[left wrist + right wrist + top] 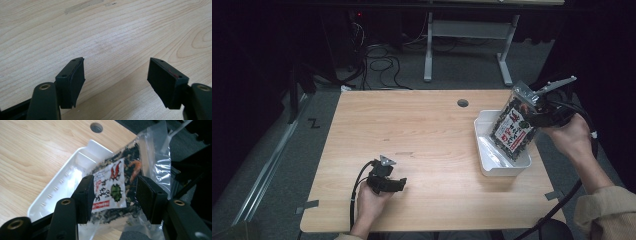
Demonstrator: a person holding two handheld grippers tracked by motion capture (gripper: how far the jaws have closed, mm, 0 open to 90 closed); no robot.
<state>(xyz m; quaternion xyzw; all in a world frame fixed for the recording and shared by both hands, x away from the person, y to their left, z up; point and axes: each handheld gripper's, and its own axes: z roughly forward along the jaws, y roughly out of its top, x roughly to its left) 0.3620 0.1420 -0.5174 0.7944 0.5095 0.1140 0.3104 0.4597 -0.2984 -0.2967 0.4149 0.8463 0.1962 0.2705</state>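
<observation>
High view: our right gripper [532,111] holds the bag [514,128] tilted over the white tray [486,165]; our left gripper [387,182] rests on the table [422,135]. Left gripper view: jaws wide open, empty. Right gripper view: jaws clamp the bag [117,192] across its middle. We judge it light, soft and crinkly; grip the filled body, not the slippery clear top.

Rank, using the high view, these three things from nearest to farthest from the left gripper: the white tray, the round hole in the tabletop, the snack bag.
From the left gripper:
1. Round hole, up at the table's far edge.
2. White tray, on the table's right side.
3. Snack bag, held tilted over the tray by the right gripper.
</observation>
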